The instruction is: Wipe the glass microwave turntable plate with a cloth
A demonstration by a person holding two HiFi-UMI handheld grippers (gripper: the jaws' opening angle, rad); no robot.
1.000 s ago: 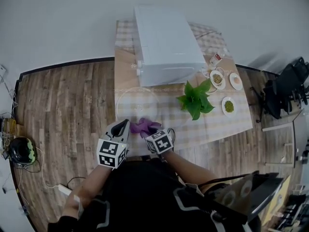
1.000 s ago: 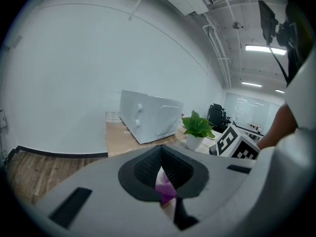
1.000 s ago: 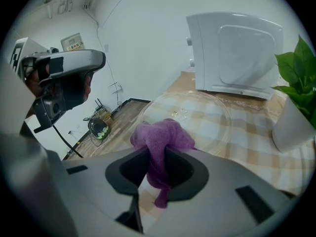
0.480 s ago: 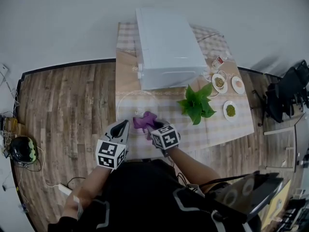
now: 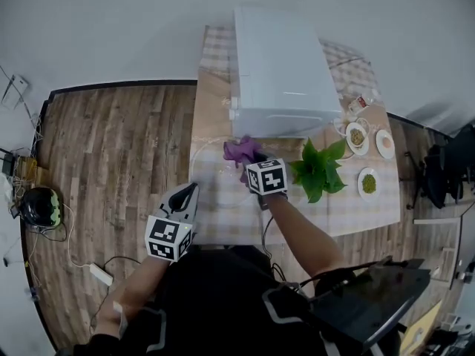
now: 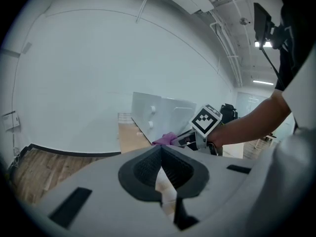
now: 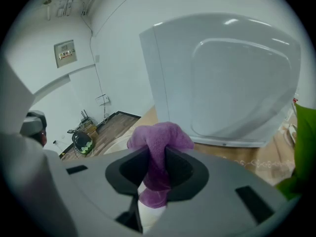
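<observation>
As seen from head view, reading right gripper [image 5: 250, 163] stretched out over far side of glass turntable plate [image 5: 215, 193], just short of white microwave [image 5: 286, 73] front. Clenched on purple cloth [image 5: 240, 150]; per right gripper view, bunched between both jaws and spilling over their top edge. Cannot tell cloth-to-glass contact, hidden under gripper.

Finding plate flat on checkered counter [image 5: 349, 206], right in front of microwave, between it and counter's near edge.

Reading left gripper [image 5: 192, 190] low at near-left rim of plate, tip pointing toward microwave. Jaws pressed together in left gripper view, nothing held between them. Cannot tell whether touching rim or just beside it.

Off to plate's right: leafy green plant [image 5: 318, 170], then three small dishes of food [image 5: 369, 185] toward counter's right end.

Left of counter: wooden floor [image 5: 119, 147], with dark helmet-like thing [image 5: 37, 208] and white power strip [image 5: 99, 274] lying on it, both well apart from counter.
</observation>
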